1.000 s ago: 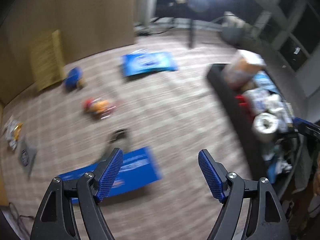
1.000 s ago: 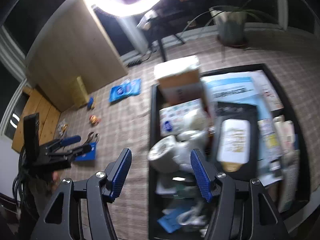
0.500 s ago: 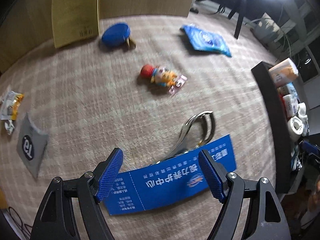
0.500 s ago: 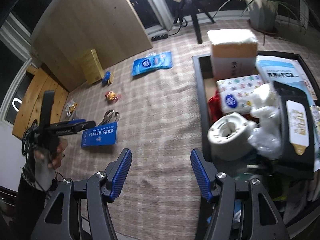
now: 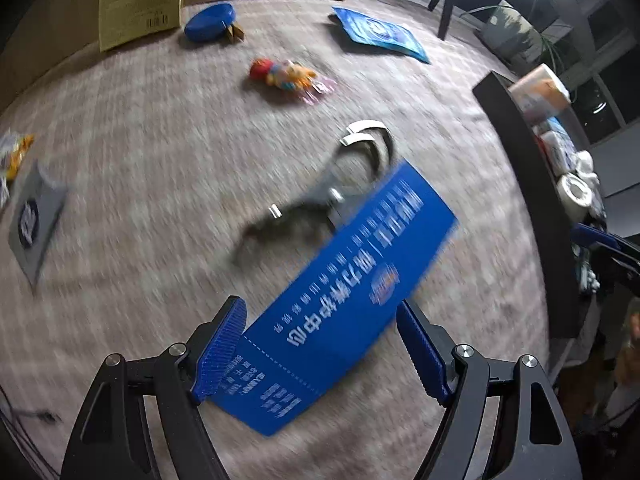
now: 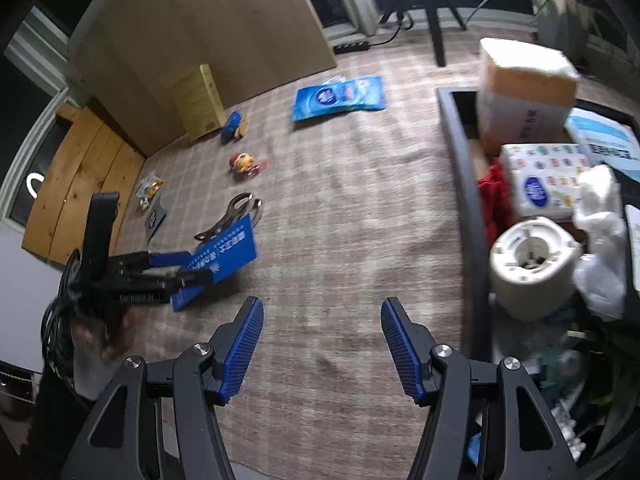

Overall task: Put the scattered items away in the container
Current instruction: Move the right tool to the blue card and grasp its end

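Since a second ago the left gripper [image 5: 320,354] has dropped close over the flat blue card [image 5: 340,300] printed with white characters, its ribbed blue pads spread to either side of it, the left pad at the card's edge; whether it presses I cannot tell. Card lies on checked woven carpet [image 5: 140,152], overlapping shiny curved metal tongs [image 5: 344,184]. Right gripper [image 6: 322,346] hangs spread and empty over bare carpet beside the black container [image 6: 466,184], crammed with boxes and a tape roll.
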Action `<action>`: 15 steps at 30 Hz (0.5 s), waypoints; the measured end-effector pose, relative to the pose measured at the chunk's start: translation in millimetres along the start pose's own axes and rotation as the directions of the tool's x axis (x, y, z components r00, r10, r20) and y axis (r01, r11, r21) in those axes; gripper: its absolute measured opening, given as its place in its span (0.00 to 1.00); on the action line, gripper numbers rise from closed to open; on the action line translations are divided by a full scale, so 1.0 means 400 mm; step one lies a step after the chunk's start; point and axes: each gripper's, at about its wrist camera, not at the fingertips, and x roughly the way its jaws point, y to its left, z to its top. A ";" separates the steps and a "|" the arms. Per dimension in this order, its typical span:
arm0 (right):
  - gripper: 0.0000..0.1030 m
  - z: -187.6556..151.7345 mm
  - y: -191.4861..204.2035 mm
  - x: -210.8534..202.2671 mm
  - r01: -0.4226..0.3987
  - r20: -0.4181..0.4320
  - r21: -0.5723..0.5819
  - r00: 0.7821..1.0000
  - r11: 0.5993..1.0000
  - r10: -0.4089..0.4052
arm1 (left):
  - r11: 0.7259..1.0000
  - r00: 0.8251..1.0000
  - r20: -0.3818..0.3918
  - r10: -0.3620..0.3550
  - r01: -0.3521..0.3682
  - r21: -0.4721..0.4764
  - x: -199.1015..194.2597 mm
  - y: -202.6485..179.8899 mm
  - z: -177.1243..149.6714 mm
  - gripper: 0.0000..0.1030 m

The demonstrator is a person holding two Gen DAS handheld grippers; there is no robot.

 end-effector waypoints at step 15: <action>0.56 -0.021 0.078 0.209 -0.111 -0.154 0.013 0.982 0.994 0.111 | 0.993 0.991 0.108 -0.078 0.087 -0.082 0.019 -0.152 -0.126 0.78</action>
